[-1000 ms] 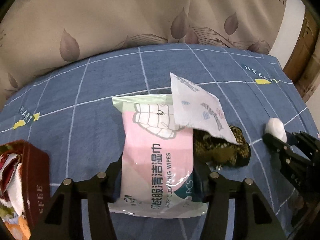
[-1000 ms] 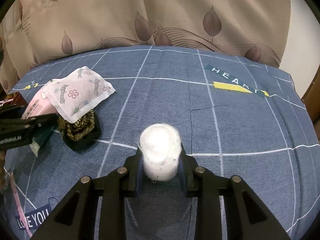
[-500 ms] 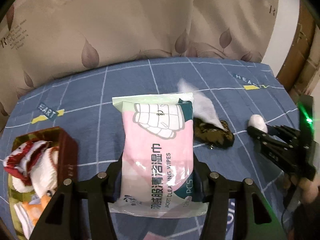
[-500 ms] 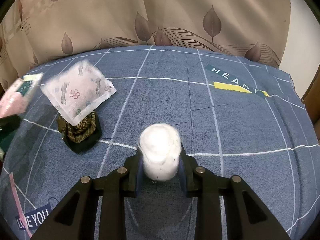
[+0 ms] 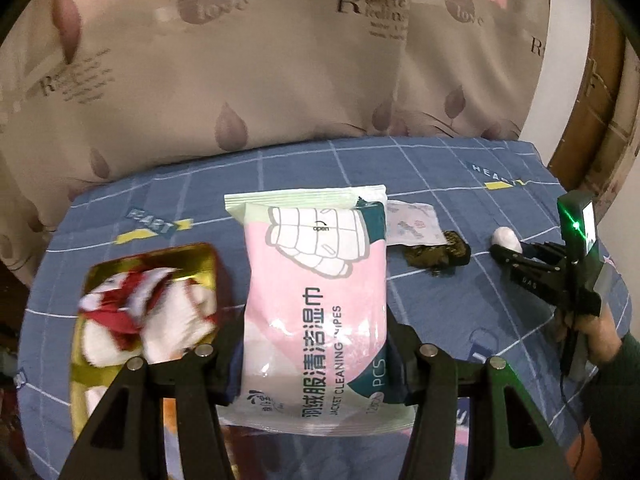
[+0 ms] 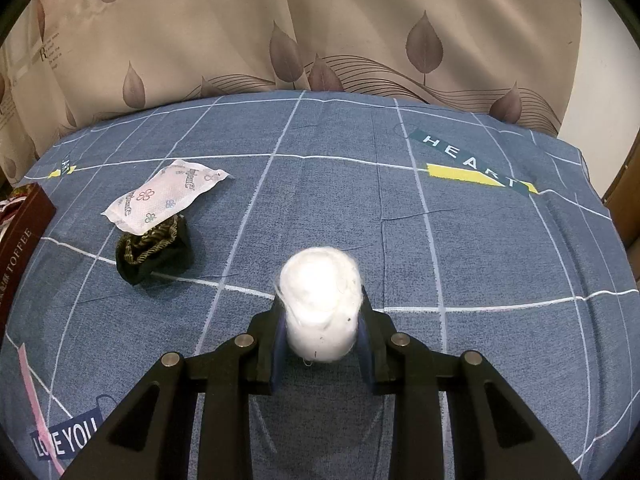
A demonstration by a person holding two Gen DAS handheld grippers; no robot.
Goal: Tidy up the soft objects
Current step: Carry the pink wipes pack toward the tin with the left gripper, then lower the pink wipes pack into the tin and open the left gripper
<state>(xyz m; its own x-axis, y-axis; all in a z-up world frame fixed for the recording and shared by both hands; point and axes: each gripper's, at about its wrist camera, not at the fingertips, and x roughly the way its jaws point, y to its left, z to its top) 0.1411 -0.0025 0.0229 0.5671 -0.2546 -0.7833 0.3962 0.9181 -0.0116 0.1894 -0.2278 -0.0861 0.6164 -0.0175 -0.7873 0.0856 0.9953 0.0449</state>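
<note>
The left tool [image 5: 316,344] grips a pink pack of wipes [image 5: 316,300], raised over the blue checked bed [image 6: 460,240], just right of the gold tin [image 5: 160,256] of cloths. The right tool [image 6: 320,332] pinches a white cotton ball [image 6: 320,304] — a small sachet [image 6: 168,196] overlaps a dark scrunchie [image 6: 154,256] far left.

The left gripper [image 5: 316,344] points steeply downward, its 2 jaws set wide and clamped on a pack. At 3 o'clock in its view, a hand [image 5: 592,332] in a dark sleeve holds the right gripper [image 6: 322,320], jaws narrow, pinching a ball.
</note>
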